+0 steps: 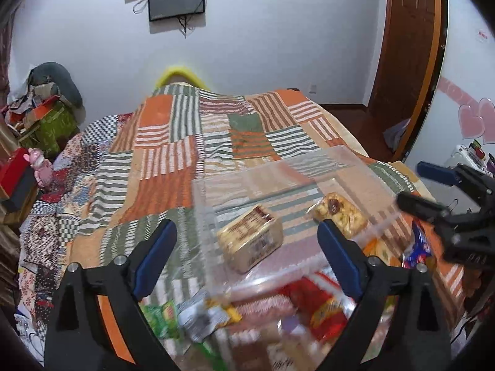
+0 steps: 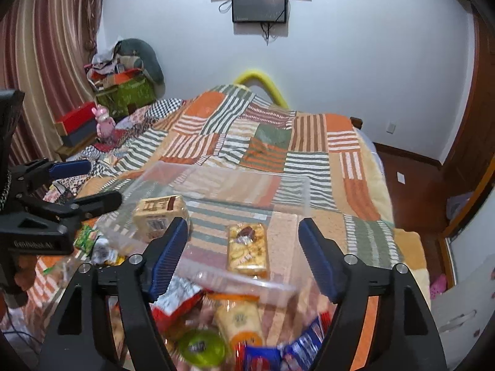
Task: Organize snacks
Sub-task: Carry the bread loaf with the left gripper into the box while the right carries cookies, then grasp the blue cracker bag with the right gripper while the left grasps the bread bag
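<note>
While both grippers hung above the near edge of the bed, a clear plastic bin (image 1: 340, 160) lay on the patchwork blanket (image 1: 173, 142) with two snacks inside it. The left gripper (image 1: 247, 256) had its blue pads wide apart and nothing was between them; under the gap, on the floor of the bin, lay a beige wrapped cake (image 1: 250, 241) with brown print. The right gripper (image 2: 244, 256) also stood apart, a little narrower, and it held nothing. Just under its gap, a clear-wrapped nut bar (image 2: 247, 247) with a dark date on top lay flat in the bin, well apart from the beige cake at the left side. In front of the bin, nearer to the cameras, more snacks (image 2: 216, 324) lay in a loose pile on the blanket: a red and white packet, a round green item, a blue packet and a yellow-orange wrapped piece; this part was blurred. On the far wall hung a dark screen (image 2: 260, 4), and a pink toy (image 2: 103, 122) stood beside the bed near a red box (image 2: 75, 117).
</note>
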Demonstrator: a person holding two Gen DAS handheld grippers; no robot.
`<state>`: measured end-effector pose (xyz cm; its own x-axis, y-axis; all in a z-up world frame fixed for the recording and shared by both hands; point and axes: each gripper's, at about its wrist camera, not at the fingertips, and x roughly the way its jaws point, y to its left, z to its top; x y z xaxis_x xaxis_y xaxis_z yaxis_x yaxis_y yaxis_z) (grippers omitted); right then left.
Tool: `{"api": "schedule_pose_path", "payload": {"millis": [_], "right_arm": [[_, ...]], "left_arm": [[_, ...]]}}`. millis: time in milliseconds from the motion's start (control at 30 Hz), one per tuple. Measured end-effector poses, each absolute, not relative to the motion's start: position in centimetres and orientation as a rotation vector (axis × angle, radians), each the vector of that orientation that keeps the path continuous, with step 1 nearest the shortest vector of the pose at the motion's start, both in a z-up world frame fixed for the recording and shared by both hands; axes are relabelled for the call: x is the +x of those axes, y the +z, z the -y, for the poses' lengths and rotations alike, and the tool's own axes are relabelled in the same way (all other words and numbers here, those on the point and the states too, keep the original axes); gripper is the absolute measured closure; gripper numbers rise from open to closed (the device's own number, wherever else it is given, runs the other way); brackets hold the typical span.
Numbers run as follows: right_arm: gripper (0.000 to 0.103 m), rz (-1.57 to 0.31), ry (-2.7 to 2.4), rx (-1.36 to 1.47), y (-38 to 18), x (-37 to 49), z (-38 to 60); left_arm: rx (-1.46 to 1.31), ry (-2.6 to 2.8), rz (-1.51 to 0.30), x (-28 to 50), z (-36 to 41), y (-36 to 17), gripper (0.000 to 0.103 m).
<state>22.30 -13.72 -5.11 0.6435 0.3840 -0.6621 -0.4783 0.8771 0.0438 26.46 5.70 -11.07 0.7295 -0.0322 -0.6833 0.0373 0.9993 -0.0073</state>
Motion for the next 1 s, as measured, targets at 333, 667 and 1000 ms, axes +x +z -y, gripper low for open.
{"api": "schedule_pose_path", "payload": {"millis": [333,667,1000], "right_arm": [[0.023,-0.692,0.395,-0.08,-5.1,17.6,18.3],[0.02,-0.819,0.286,-0.058,-8.9,15.1,21.5],[0.002,-0.851,0.311,-0.053,-10.5,15.7,20.8]], "left_arm": [[-0.043,0.05,-0.804,19.7,-10.6,-12.9,0.004],[-0.115,0.134,-0.89,15.3,-13.6,-17.8,0.004],[-0.181,0.148,-0.939,16.9,-13.8,-20.5,0.004]]}}
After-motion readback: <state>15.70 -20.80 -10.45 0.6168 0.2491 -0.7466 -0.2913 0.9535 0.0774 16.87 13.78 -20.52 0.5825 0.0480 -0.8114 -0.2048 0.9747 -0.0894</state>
